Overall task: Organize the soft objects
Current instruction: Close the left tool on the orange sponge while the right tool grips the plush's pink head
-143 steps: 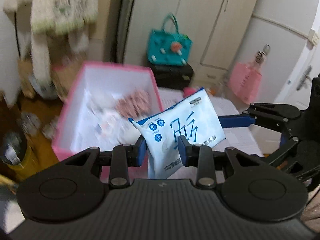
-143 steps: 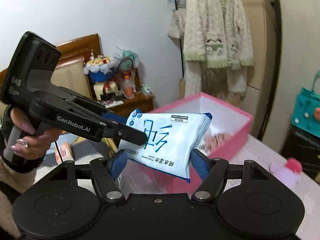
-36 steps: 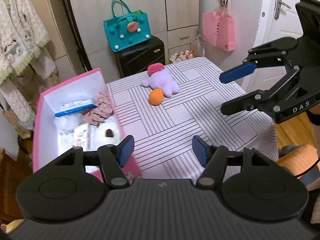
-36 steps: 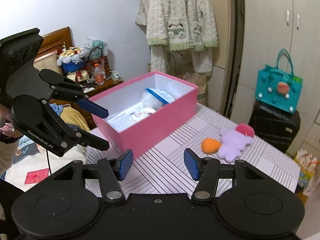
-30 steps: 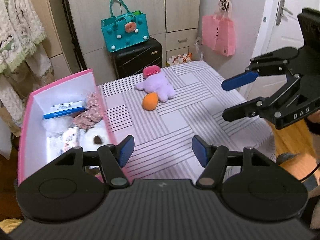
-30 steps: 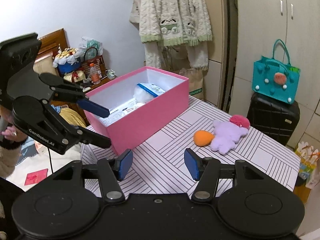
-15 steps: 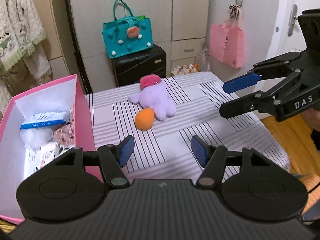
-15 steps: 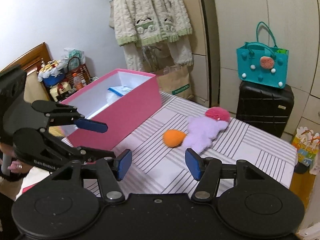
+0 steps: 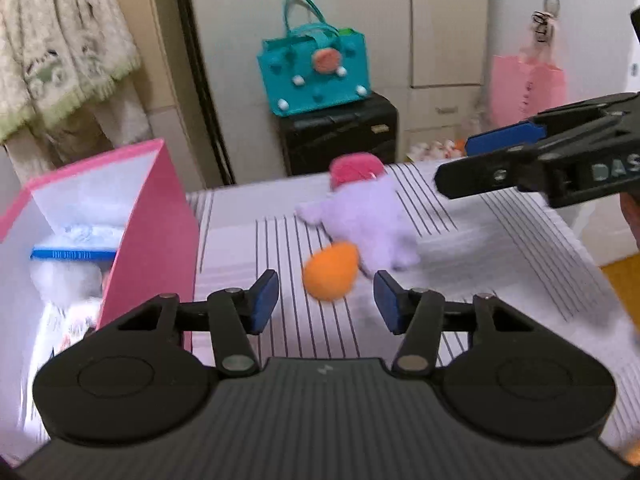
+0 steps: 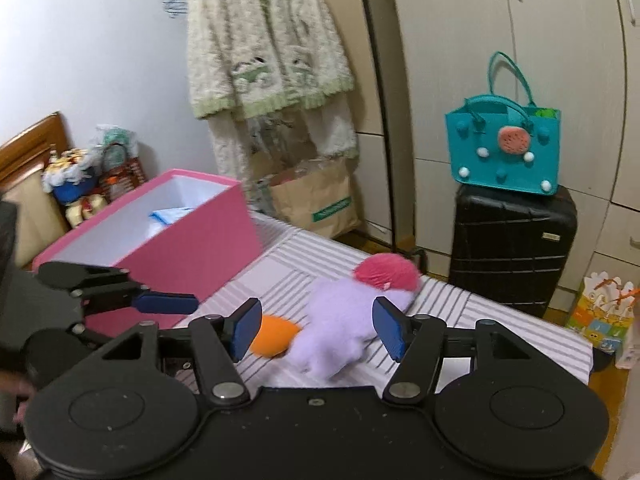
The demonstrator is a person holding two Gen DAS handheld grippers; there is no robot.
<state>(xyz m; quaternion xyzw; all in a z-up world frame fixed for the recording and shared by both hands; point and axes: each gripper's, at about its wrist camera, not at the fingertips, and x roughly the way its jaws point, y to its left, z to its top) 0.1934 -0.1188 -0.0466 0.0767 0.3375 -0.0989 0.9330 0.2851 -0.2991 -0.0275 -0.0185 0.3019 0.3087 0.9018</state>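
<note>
Soft toys left on striped tabletop (image 9: 500, 248): orange ball (image 9: 330, 270) touching purple plush (image 9: 366, 216), both beside pink box (image 9: 156, 240) already holding packets. Your left gripper (image 9: 326, 300) lines up on ball, jaws closing, nothing pinched yet. Your right gripper (image 10: 316, 326) frames plush, jaws apart and widening, empty. Likely one toy per gripper, then into box.

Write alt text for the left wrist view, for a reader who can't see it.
The left gripper, its jaws closing with nothing yet between them, points at an orange soft ball lying against a purple plush toy on a striped tablecloth. An open pink box of soft items stands left; the right gripper reaches in from the right.
</note>
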